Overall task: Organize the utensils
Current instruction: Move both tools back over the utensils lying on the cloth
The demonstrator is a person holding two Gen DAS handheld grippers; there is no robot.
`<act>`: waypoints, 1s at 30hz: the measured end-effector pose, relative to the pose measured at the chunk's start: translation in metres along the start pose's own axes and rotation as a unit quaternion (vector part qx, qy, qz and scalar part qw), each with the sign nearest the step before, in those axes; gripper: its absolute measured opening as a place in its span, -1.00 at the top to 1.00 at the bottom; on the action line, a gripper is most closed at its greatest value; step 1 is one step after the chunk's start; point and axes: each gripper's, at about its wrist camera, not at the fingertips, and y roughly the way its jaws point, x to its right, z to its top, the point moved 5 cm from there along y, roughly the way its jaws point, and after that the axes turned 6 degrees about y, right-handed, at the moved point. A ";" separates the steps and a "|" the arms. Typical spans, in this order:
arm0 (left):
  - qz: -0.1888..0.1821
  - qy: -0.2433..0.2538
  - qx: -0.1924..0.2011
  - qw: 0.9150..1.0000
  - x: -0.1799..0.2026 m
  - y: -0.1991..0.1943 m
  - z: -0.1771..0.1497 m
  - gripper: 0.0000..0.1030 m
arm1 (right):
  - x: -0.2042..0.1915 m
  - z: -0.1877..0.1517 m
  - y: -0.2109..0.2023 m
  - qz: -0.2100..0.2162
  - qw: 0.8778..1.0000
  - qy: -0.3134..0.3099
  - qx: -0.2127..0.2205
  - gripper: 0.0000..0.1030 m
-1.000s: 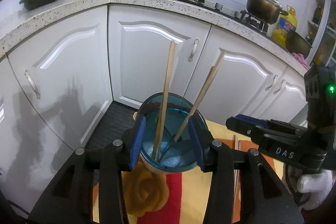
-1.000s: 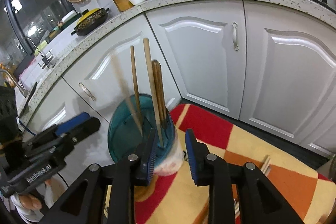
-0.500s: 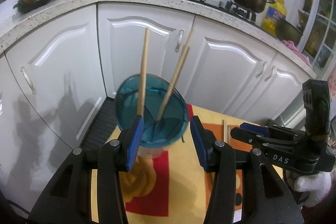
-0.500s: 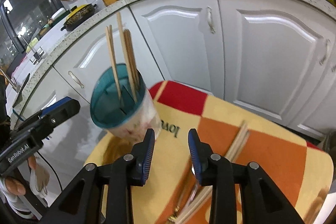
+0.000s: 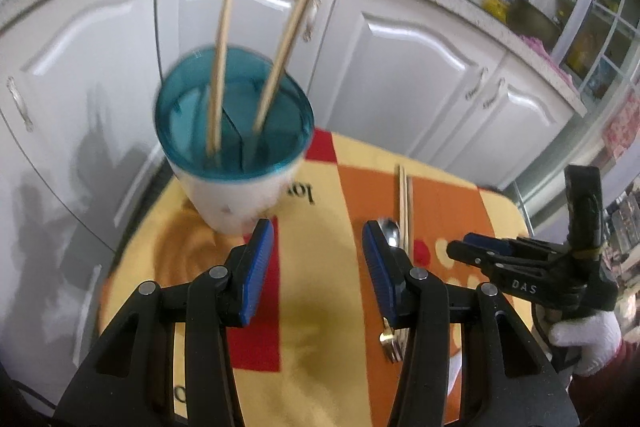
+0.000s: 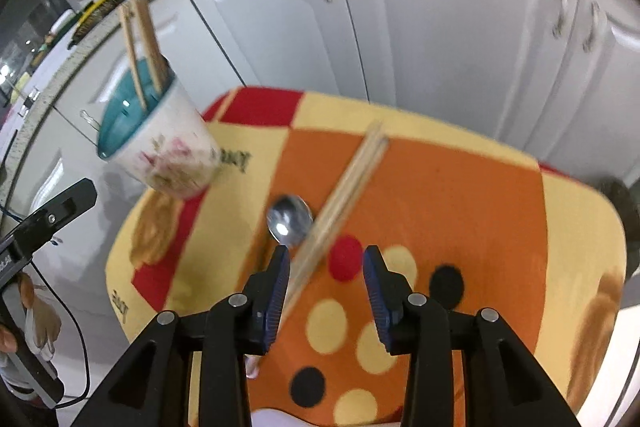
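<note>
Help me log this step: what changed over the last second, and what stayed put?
The left gripper let go of the utensil cup and backed off; the right gripper, jaws just opening with nothing between them, swung over the loose chopsticks and spoon. Those, and the chopsticks in the cup, stayed.

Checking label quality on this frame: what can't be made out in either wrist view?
- Spoon handle: left view, hidden behind the left gripper's finger; right view, behind the right gripper's finger.
- Cutlery low by that finger, left view: mostly hidden, type unclear.
- Holder's print: right view, motion-blurred.
- Count of chopsticks on the mat: right view, blurred together.
- Mat lettering: left view, partly behind the holder.
</note>
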 end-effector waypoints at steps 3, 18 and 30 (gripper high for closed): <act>-0.007 0.008 -0.021 1.000 0.007 0.013 -0.010 0.12 | 0.006 -0.004 0.014 0.003 1.000 0.010 -0.013 0.30; -0.025 0.012 -0.086 0.996 0.019 0.057 -0.044 0.12 | 0.016 0.014 0.054 -0.030 0.999 0.023 -0.029 0.30; -0.021 0.007 -0.092 0.995 0.015 0.065 -0.040 0.12 | 0.016 0.035 0.067 -0.059 0.998 -0.007 -0.024 0.34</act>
